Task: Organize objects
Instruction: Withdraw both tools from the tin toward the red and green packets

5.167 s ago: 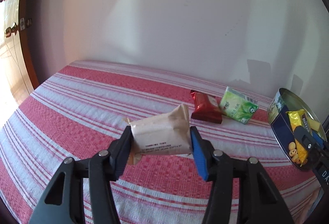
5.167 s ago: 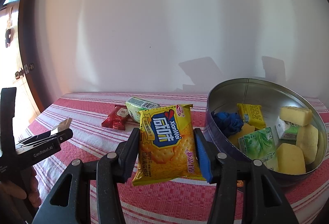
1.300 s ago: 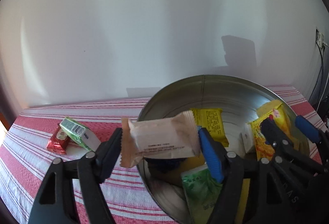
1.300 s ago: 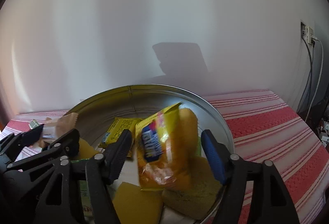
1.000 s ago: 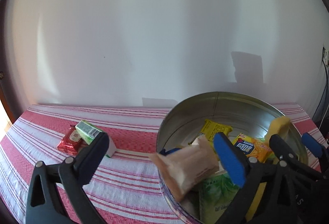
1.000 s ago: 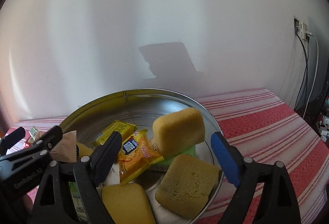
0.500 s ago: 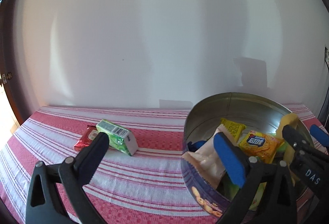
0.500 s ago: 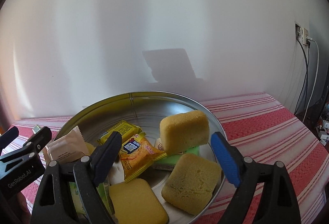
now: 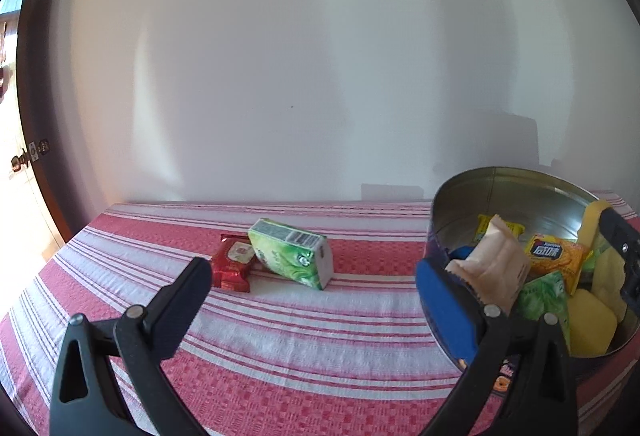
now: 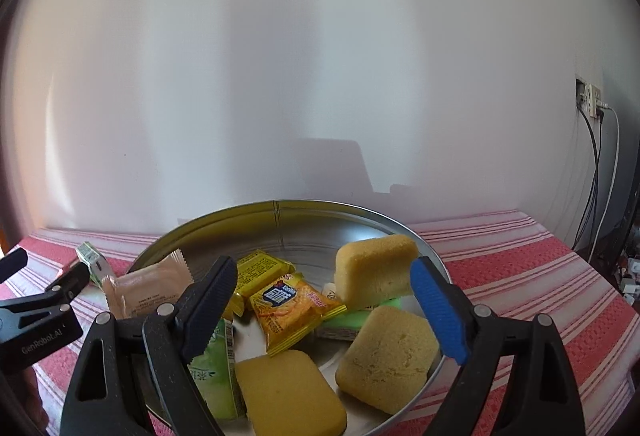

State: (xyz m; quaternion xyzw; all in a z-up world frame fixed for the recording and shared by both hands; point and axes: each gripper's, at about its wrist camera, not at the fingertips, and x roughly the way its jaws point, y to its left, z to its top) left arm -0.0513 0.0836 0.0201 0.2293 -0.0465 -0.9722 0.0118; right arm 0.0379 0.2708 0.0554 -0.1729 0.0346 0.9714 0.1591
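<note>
Your left gripper [image 9: 312,276] hangs over the striped cloth [image 9: 280,324] on the surface with its jaws spread wide and nothing between them. Just beyond its dark left finger, a red packet [image 9: 233,268] lies flat on the cloth, and a green tissue pack [image 9: 292,258] leans against the packet's right side, touching it. Both are well apart from the round tin [image 9: 452,196] to the right.

The tin's near wall sits right behind your left gripper's blue pad. Inside it, against the left wall, a beige wrapped snack [image 10: 148,290] stands tilted on end. Next to it, a yellow packet [image 10: 260,270] lies toward the back, and an orange cracker packet [image 10: 294,310] lies near the middle of the tin. A green pack [image 10: 212,368] lies at the front left, partly hidden behind your right gripper's dark finger, so you can't tell how it rests. Three yellow sponge cakes fill the right half: one [image 10: 374,270] propped up at the back, one [image 10: 386,352] lying at the front right, one [image 10: 290,392] flat at the front.

Your right gripper [image 10: 322,310] is poised over the tin, jaws wide apart and clamped on nothing; the cracker packet lies loose below them.
</note>
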